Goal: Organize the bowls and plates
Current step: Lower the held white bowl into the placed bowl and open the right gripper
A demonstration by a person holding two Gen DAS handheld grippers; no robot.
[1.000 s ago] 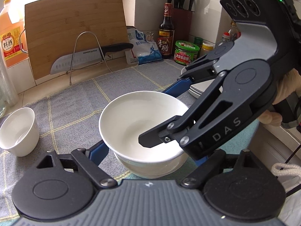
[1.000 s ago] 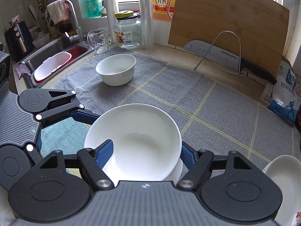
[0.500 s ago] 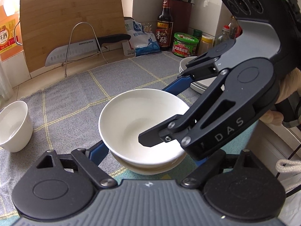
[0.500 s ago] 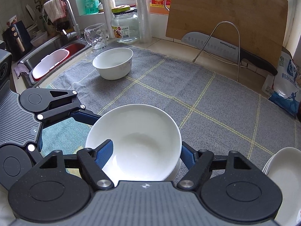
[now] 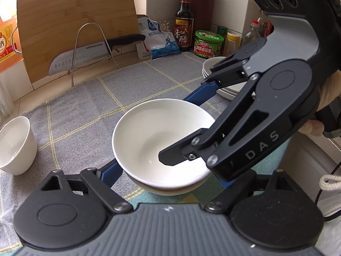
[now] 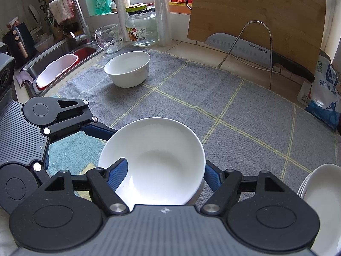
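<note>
Bowl (image 5: 149,132) sits low at the centre of both wrist views, nested on a second bowl (image 5: 162,192) whose rim peeks out at its 6 o'clock. Both rest near the front edge of the grey mat (image 6: 234,106).

My right gripper (image 6: 164,166) holds the top bowl: one finger reaches inside at the bowl's 8 o'clock, and the other lies outside the wall at 4 o'clock. The jaws are drawn in as narrow as the bowl allows.

My left gripper (image 5: 168,177) straddles the pair and its jaws are opening. One blue finger lies close by the lower bowl at 8 o'clock, and the other is hidden behind the right gripper. I cannot tell whether the pads press.

In the right view a deeper bowl (image 6: 127,70) stands at 11 o'clock and stacked plates (image 6: 319,192) at 4 o'clock.
</note>
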